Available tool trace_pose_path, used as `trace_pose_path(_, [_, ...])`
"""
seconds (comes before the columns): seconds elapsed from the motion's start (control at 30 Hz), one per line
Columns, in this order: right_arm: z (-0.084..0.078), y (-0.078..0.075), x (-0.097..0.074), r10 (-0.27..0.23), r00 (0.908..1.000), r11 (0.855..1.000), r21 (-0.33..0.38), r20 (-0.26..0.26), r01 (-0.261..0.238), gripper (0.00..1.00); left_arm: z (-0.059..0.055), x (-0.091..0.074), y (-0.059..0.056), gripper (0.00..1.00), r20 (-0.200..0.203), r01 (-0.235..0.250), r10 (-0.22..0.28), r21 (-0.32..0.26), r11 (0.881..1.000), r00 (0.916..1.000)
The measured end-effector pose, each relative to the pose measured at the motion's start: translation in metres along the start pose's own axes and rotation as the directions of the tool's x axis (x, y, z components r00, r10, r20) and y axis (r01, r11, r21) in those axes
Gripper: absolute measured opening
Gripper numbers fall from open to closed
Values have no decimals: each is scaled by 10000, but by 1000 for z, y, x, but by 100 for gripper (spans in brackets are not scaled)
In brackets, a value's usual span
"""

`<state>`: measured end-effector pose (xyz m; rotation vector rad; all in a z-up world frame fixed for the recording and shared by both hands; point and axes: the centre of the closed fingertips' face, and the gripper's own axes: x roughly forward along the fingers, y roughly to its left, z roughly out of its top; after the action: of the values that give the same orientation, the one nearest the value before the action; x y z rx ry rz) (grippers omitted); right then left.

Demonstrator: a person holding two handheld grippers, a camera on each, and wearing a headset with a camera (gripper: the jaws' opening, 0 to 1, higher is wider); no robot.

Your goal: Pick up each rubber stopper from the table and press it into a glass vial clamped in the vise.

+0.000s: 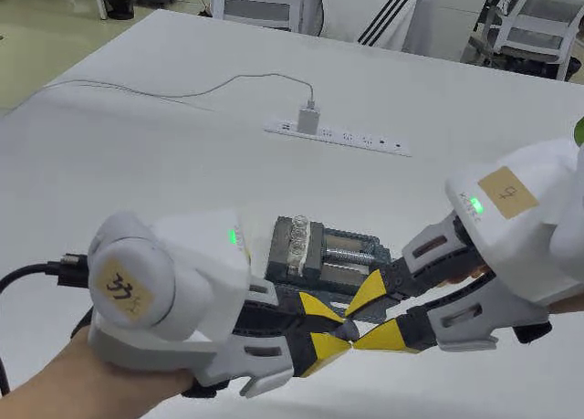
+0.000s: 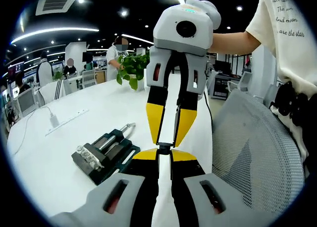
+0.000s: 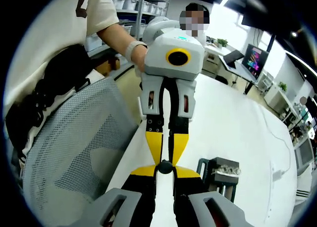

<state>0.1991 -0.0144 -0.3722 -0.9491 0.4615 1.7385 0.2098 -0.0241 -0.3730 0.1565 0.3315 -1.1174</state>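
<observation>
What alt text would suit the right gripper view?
A small dark stopper sits between the right gripper's yellow-tipped jaws, met tip to tip by the left gripper. A vise holding glass vials stands on the white table; a mesh chair is nearby.

1 left gripper (image 2: 165, 152), 1 right gripper (image 3: 165, 169), 1 vise (image 1: 351, 255), 1 stopper (image 3: 165, 165), 1 pwr strip (image 1: 351, 138); vials (image 1: 296, 244) uncountable.

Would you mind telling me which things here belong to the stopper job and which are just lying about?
Job: dark metal vise; clear glass vials clamped in it; small dark round stopper at the meeting tips of the left gripper and right gripper.
Lying about: white power strip; white plug-in charger with its grey cable; grey mesh chair.
</observation>
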Motion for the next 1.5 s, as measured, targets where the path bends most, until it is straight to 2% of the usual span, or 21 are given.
trace_pose_path(0.3, [2, -2, -1, -69, 9999, 10000, 54, -75, 70, 8, 2, 1, 3, 4, 345, -150, 176, -722, 9973, 9992])
trace_pose_path(0.47, [2, -3, -2, -101, 9998, 9999, -45, -178, 100, 8, 3, 1, 4, 4, 441, -237, 274, -828, 9963, 9986])
trace_pose_path(0.73, [4, -4, -3, 57, 9997, 9995, 310, -245, -50, 7, 5, -1, 2, 5, 658, -283, 321, -577, 9979, 9973])
trace_pose_path(0.93, [5, -7, 0, 198, 9993, 9994, 277, -306, -190, 7, 2, -4, 6, 6, 548, -538, 553, -280, 9982, 9970])
trace_pose_path(0.97, [6, -9, -1, 212, 9994, 9993, 298, -280, -203, 7, -4, -6, 10, 7, 210, -724, 727, -161, 9972, 9971])
trace_pose_path(1.0, [7, -11, -2, 200, 9995, 9993, 327, -247, -192, 7, -7, -6, 12, 10, 87, -870, 870, -33, 9962, 9962])
trace_pose_path(1.13, [8, -17, -3, 184, 9994, 9995, 272, -276, -177, 7, -14, -12, 18, 22, 52, -1144, 1146, -289, 9930, 9934])
trace_pose_path(1.5, [0, -36, -2, 343, 9966, 9992, 226, -750, -327, 7, -32, -23, 30, 44, -283, -1928, 1920, -278, 9809, 9810])
